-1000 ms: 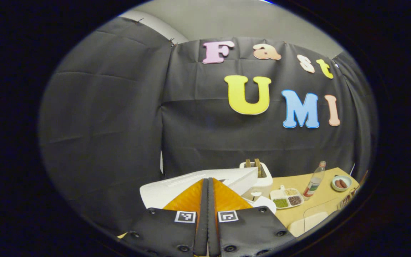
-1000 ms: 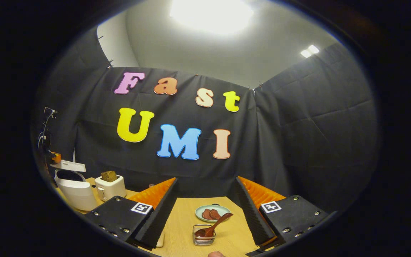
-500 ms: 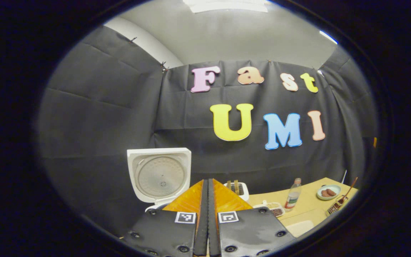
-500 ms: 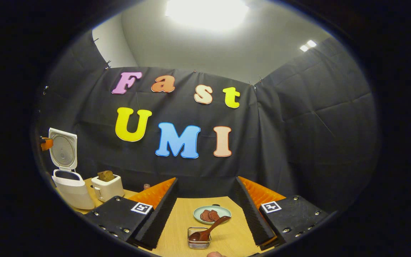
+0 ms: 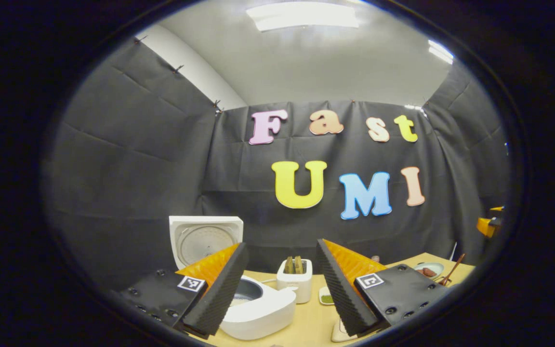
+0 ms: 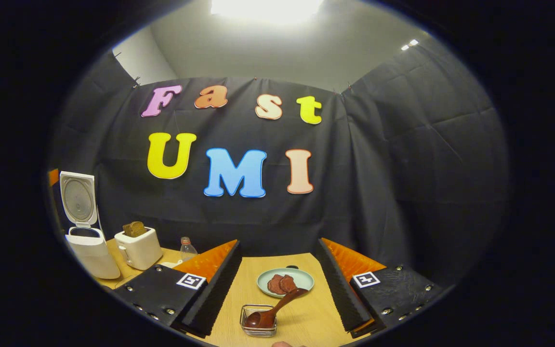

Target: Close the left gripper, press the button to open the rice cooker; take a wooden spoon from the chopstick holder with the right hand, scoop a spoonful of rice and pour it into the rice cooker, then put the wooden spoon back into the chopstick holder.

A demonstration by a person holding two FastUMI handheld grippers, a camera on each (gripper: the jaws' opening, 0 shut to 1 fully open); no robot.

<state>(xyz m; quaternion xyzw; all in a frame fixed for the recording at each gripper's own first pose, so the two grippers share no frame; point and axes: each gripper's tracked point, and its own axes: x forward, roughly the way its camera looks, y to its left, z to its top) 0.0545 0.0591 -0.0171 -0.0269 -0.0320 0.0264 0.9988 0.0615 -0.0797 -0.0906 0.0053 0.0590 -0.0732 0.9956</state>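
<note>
The white rice cooker [image 5: 258,308] stands on the wooden table with its lid [image 5: 205,238] swung upright; in the right gripper view the rice cooker [image 6: 87,241] is far off at the left. My left gripper [image 5: 281,284] hangs open just in front of the cooker, holding nothing. A dark wooden spoon [image 6: 272,311] leans in a small wire chopstick holder [image 6: 258,326], bowl end down. My right gripper [image 6: 280,284] is open, and the holder lies low between its fingers without touching them. In the left gripper view the wooden spoon [image 5: 452,270] pokes up at the far right.
A white toaster [image 5: 296,279] with bread slices stands behind the cooker, the same toaster [image 6: 138,248] beside a clear bottle [image 6: 187,248]. A green plate of reddish food [image 6: 285,282] sits just past the holder. A compartment tray [image 5: 326,296] lies right of the toaster.
The cooker lid has sprung from nearly flat to fully upright. My left gripper has gone from shut to open and backed away from the cooker. My right gripper stays open and tilts down slightly.
</note>
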